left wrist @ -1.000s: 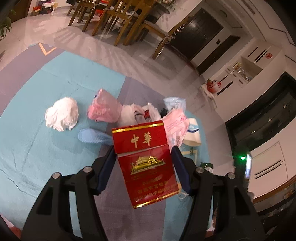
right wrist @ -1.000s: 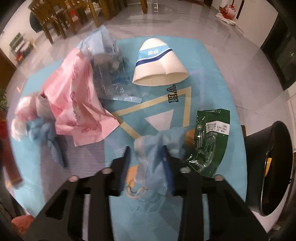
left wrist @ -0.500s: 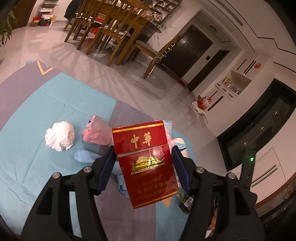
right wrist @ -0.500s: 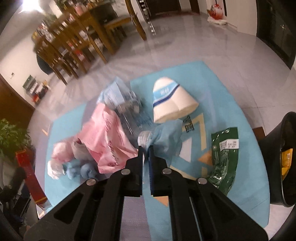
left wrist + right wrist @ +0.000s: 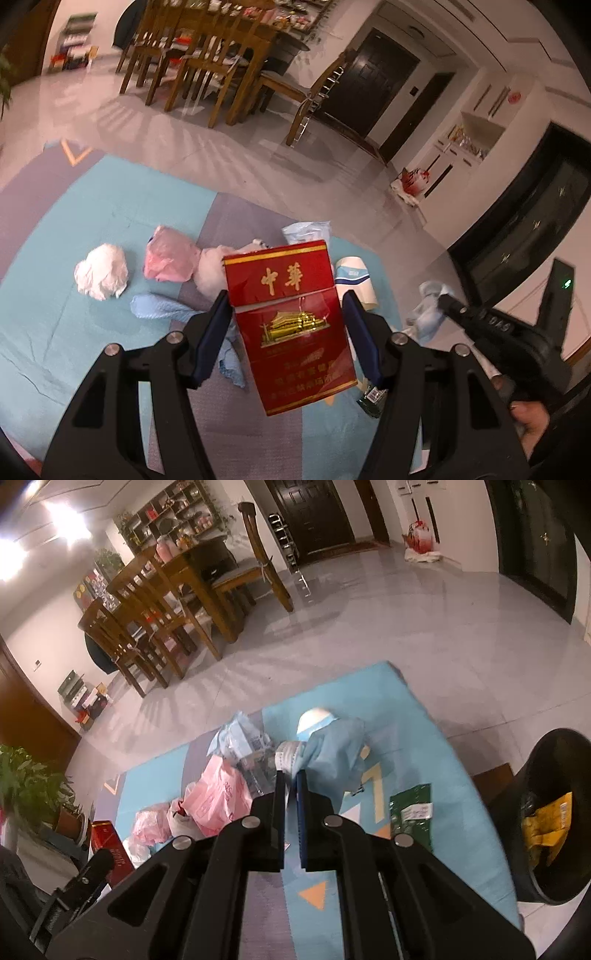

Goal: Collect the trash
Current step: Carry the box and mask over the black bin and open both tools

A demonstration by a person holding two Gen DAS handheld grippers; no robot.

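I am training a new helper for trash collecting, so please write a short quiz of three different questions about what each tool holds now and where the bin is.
1. True or false: the left tool holds a green wrapper.
2. What does the right tool hold? A) the pink bag B) the blue face mask C) the paper cup
3. Fill in: in the right wrist view, the black bin stands at the ___ edge of the picture.

Key
1. False. It holds the red cigarette pack; the green wrapper lies on the mat.
2. B, the blue face mask.
3. Right; the black bin already has yellow trash inside.
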